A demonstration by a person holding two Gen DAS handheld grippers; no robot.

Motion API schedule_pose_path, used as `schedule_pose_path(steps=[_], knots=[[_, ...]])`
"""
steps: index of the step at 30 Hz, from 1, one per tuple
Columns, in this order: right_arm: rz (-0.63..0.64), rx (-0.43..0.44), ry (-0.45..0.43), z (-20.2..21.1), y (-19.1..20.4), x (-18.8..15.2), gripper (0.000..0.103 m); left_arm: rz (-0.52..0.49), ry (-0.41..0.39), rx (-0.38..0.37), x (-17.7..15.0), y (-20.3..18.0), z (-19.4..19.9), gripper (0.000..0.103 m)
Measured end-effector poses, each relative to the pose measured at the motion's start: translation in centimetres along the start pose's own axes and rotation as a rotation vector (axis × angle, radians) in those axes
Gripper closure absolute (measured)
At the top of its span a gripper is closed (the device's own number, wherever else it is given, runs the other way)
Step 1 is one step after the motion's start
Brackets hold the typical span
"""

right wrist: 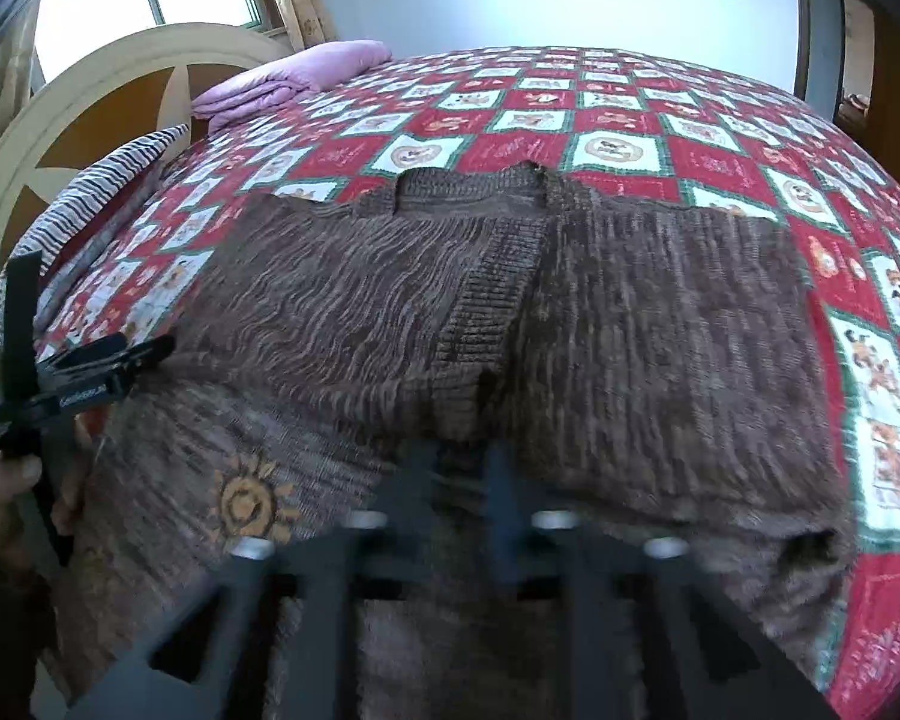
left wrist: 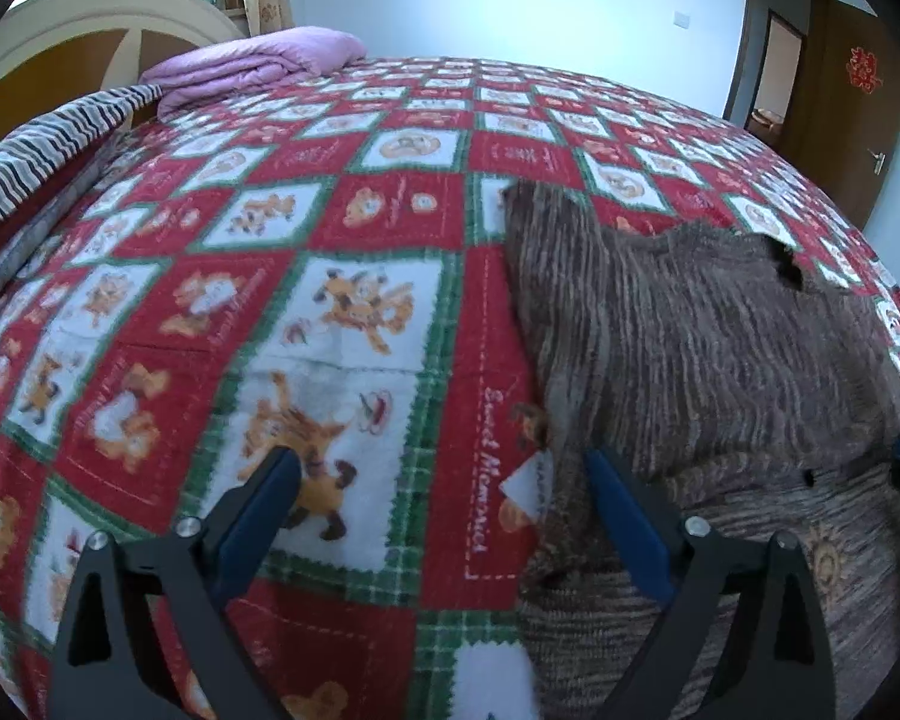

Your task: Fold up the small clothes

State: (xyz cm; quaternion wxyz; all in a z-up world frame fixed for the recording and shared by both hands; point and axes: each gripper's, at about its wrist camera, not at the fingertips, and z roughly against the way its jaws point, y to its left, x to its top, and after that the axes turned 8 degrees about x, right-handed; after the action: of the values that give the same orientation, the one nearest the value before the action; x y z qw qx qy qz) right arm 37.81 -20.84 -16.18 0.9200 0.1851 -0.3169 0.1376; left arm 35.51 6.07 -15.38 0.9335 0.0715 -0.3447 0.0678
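A small brown knit cardigan [right wrist: 600, 312] with an orange sun motif [right wrist: 252, 504] lies on the bed, its bottom part folded up over itself. In the left wrist view it [left wrist: 720, 336] fills the right side. My left gripper [left wrist: 444, 480] is open, jaws wide apart, at the cardigan's left edge; its right finger [left wrist: 624, 528] rests on the knit, its left finger [left wrist: 264, 504] over the blanket. My right gripper [right wrist: 459, 462] is blurred, fingers close together and shut on the folded hem of the cardigan. The left gripper also shows at the left of the right wrist view [right wrist: 114, 360].
The bed is covered by a red, green and white cartoon-patterned blanket [left wrist: 354, 300]. A folded lilac quilt [left wrist: 258, 66] and a striped pillow [left wrist: 48, 144] lie by the cream headboard [right wrist: 90, 96]. A brown door [left wrist: 840, 96] stands at the far right.
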Motion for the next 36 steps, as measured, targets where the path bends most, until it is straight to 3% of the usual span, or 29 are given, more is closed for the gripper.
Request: schedule_pose_path(steps=[3,7,10,12,13,14,16,19,23,27,29,32,34,36], knots=[[0.011,-0.131,-0.095,3.0,-2.1,0.0,0.045,-0.061,-0.105,0.075,1.6,-0.8,1.6,0.004],[-0.120,-0.361,-0.145,5.3,-8.5,1.2,0.045,-0.124,-0.157,0.109,4.2,-3.4,1.4,0.001],[-0.168,-0.373,-0.093,4.2,-11.2,2.0,0.045,-0.189,-0.143,0.151,5.2,-5.8,-0.2,0.001],[-0.156,-0.333,0.000,1.8,-11.7,2.2,0.045,-0.229,-0.126,0.257,5.0,-7.0,-1.8,0.001],[-0.157,-0.338,0.019,1.1,-11.9,1.7,0.045,-0.257,-0.085,0.346,4.4,-7.2,-3.4,0.000],[-0.177,-0.339,-0.008,1.1,-12.3,1.5,0.044,-0.261,-0.063,0.370,4.0,-6.9,-4.1,0.000],[-0.216,-0.402,-0.015,1.4,-13.5,0.9,0.044,-0.195,-0.060,0.335,3.5,-5.1,-4.0,0.000],[-0.231,-0.402,-0.023,2.1,-14.5,-0.1,0.041,-0.153,-0.048,0.298,2.7,-3.6,-3.6,0.000],[-0.230,-0.427,-0.024,2.5,-14.7,-0.3,0.040,-0.178,-0.083,0.308,2.4,-4.3,-3.0,0.000],[-0.237,-0.465,-0.087,3.8,-13.4,-0.3,0.040,-0.129,-0.094,0.212,2.2,-3.2,-0.5,0.000],[-0.198,-0.381,-0.131,4.9,-11.5,-0.3,0.038,-0.112,-0.128,0.167,1.6,-3.2,0.8,0.000],[-0.121,-0.407,-0.042,3.0,-10.4,-0.4,0.039,-0.220,-0.104,0.212,0.5,-5.3,-0.4,0.000],[-0.199,-0.352,-0.009,2.4,-12.5,-1.0,0.038,-0.210,-0.076,0.209,0.5,-5.0,-0.8,0.000],[-0.235,-0.381,-0.024,3.2,-14.0,-1.3,0.038,-0.169,-0.026,0.161,0.5,-3.9,-1.3,0.000]])
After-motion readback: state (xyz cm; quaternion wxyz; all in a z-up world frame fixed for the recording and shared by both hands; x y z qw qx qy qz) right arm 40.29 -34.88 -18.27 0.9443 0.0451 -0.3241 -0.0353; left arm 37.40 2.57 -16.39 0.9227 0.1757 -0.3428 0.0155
